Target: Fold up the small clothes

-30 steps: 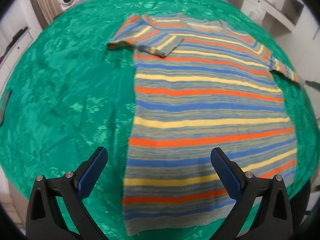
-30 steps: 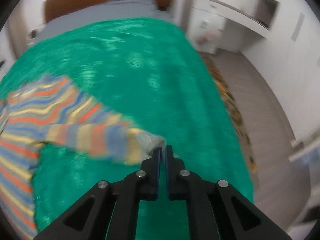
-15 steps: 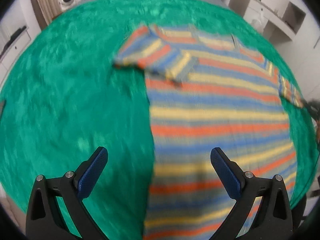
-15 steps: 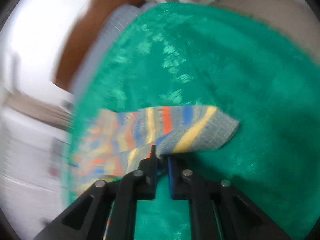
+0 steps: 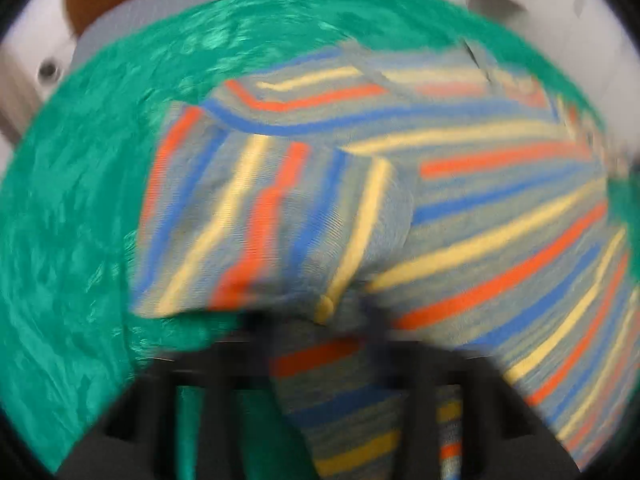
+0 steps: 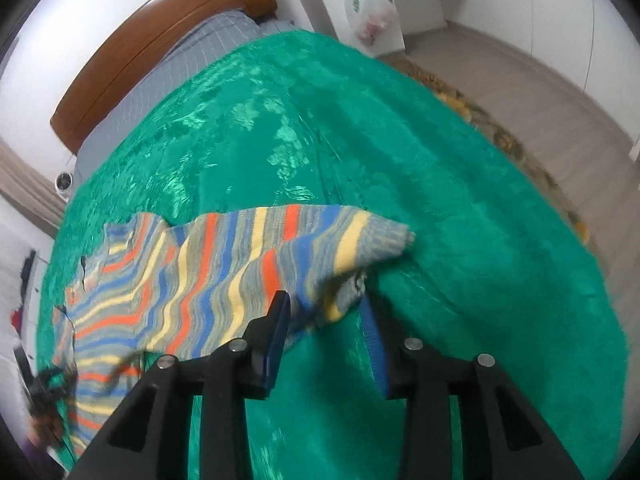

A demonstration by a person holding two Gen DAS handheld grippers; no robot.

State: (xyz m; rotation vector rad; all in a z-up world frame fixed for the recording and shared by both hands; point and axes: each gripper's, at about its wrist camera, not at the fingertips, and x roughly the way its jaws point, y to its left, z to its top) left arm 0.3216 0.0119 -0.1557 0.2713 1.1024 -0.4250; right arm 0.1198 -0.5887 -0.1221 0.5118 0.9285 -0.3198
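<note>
Green velvety bedspread [image 5: 80,208] covers the bed, and on my left wrist view one striped shirt [image 5: 500,200] lies across it with its near sleeve [image 5: 272,216] folded over the body; the left gripper [image 5: 316,344] sits low at that sleeve's edge, too blurred for me to tell whether its jaws are spread or pinching cloth. On my right wrist view the same single shirt [image 6: 168,292] lies left of the right gripper [image 6: 326,334], whose jaws stand spread, the other sleeve [image 6: 320,236] draped loosely between them, apparently unpinched. I judge the fold barely begun: one sleeve in, the second sleeve and body folds left
</note>
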